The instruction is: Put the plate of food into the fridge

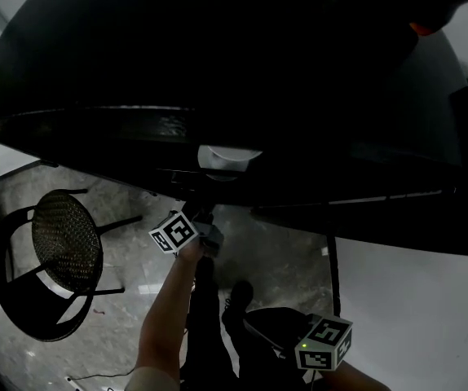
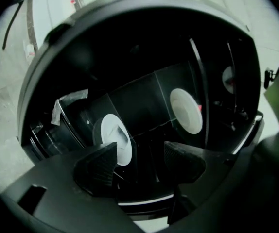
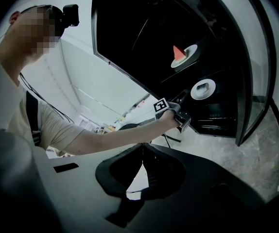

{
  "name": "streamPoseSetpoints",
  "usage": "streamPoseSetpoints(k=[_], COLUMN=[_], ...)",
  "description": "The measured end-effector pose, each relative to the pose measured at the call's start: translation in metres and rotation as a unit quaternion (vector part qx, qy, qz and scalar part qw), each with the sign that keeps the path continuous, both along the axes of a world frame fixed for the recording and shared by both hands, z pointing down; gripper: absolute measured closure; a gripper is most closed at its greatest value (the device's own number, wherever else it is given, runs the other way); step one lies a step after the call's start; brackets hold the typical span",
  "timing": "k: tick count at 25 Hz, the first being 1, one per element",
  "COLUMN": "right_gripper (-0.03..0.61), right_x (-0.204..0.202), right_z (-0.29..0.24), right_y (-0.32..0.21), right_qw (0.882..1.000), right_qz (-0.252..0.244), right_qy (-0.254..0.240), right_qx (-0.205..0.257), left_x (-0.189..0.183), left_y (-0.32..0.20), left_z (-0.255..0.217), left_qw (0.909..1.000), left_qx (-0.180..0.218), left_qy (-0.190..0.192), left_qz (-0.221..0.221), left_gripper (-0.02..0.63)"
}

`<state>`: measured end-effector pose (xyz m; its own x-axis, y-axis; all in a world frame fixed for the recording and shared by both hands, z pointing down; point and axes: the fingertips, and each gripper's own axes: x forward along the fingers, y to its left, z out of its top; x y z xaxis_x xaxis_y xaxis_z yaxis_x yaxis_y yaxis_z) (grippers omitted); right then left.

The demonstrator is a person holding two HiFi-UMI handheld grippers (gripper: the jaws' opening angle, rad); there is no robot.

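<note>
The right gripper point(image 3: 143, 152) has its fingers pressed together, empty. The left gripper point(image 2: 139, 150) has its fingers spread, with nothing between them. Just beyond its left finger, a plate point(image 2: 111, 139) of pale food is seen on a shelf inside the fridge point(image 2: 144, 93). It is judged rigid, light, glazed-slick and breakable, best taken by the rim and kept level. Two plates are counted; the second plate point(image 2: 185, 110), farther and to the right, carries a red wedge point(image 3: 178, 51)
</note>
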<state>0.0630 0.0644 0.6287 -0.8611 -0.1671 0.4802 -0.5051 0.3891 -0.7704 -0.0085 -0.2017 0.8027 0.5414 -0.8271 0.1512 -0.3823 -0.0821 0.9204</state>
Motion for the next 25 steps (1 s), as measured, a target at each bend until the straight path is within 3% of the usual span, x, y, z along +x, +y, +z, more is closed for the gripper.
streamPoseSetpoints(k=[4,12,15,20,21,22,25], right_gripper=[0.557,0.557,0.557,0.557,0.557,0.557,0.557], right_x=[-0.010,-0.013,-0.009,-0.001,-0.001,0.000,0.001], right_z=[-0.011,-0.055,-0.078,-0.125,-0.136,-0.146,-0.172], right_y=[-0.006,-0.015,-0.021,-0.036,-0.043,-0.049,-0.044], right_qw=[1.000,0.998,0.996,0.989,0.987,0.986,0.983], right_qz=[-0.003,0.000,0.004,0.023,0.024,0.021,0.016], right_qy=[-0.005,0.007,0.020,0.036,0.035,0.036,0.033], right_qx=[0.017,0.060,0.087,0.140,0.153,0.164,0.183], left_x=[-0.009,-0.026,-0.040,-0.067,-0.073,-0.077,-0.086], left_y=[0.014,0.065,0.076,0.090,0.086,0.084,0.096], left_z=[-0.023,-0.081,-0.112,-0.169,-0.182,-0.196,-0.226], left_qw=[0.9997,0.9957,0.9954,0.9936,0.9922,0.9906,0.9844], left_qx=[0.016,0.031,0.040,0.061,0.073,0.085,0.092], left_qy=[0.002,-0.046,-0.058,-0.086,-0.093,-0.099,-0.133], left_qz=[0.021,0.074,0.065,0.042,0.041,0.042,0.069], left_gripper=[0.331,0.333,0.349,0.441,0.497,0.599,0.604])
